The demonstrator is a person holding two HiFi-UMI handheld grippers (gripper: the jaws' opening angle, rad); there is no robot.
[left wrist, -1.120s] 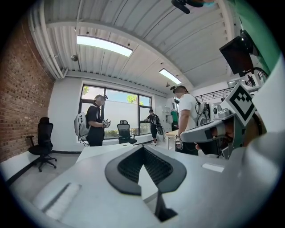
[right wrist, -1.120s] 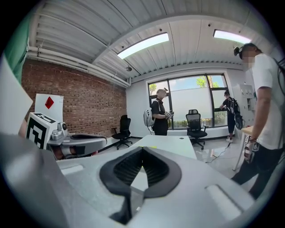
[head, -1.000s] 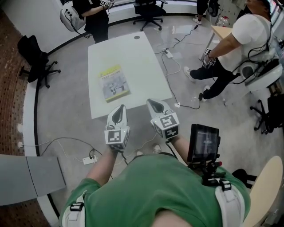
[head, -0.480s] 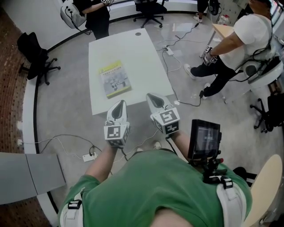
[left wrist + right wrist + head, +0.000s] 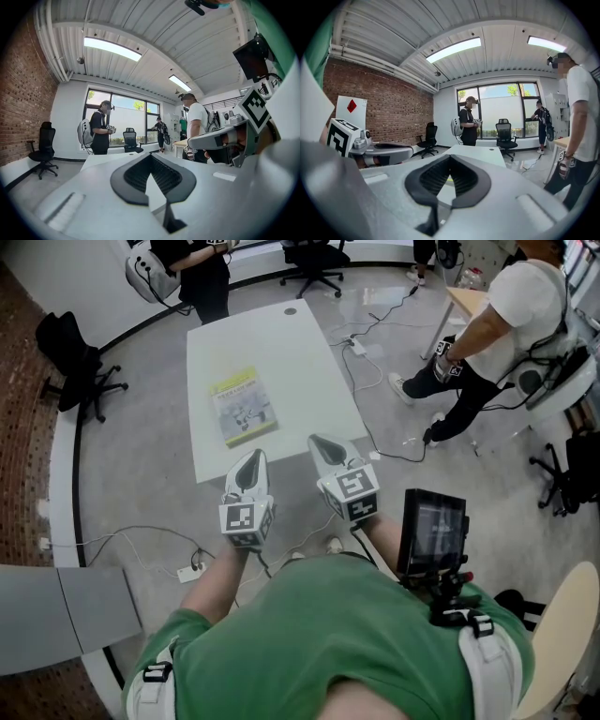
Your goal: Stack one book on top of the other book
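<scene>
Two-gripper status: closed completely on both sides, nothing carried.
Office chair (image 5: pixel 70 357): parked on floor, well beyond left edge of table (image 5: pixel 281 343); no part in task.
Left gripper (image 5: pixel 251 465): shut tight, nothing between pads; held nearly level above near edge of table, toward near left corner; apart from book.
Book (image 5: pixel 246 407): flat on table, yellow-green cover up; closer to left edge than to right edge, closer to near edge than to far edge; slightly skewed to those edges. Only one cover visible; second book either underneath or out of view, not determinable.
Right gripper (image 5: pixel 325 451): shut tight, empty; held above near edge of table, toward near right corner, beside left gripper.
Step in hand: judged as standby at near edge, no grip taken. Either pre-pick-up or stack already complete; not settled with one cover showing.
Next move, if stacking remains: locate second book; open one gripper enough to take book thickness; approach low and edge-on along table; close on book edge; lift, align over other book, lower flat. Otherwise: nothing left but release check and withdrawal.
</scene>
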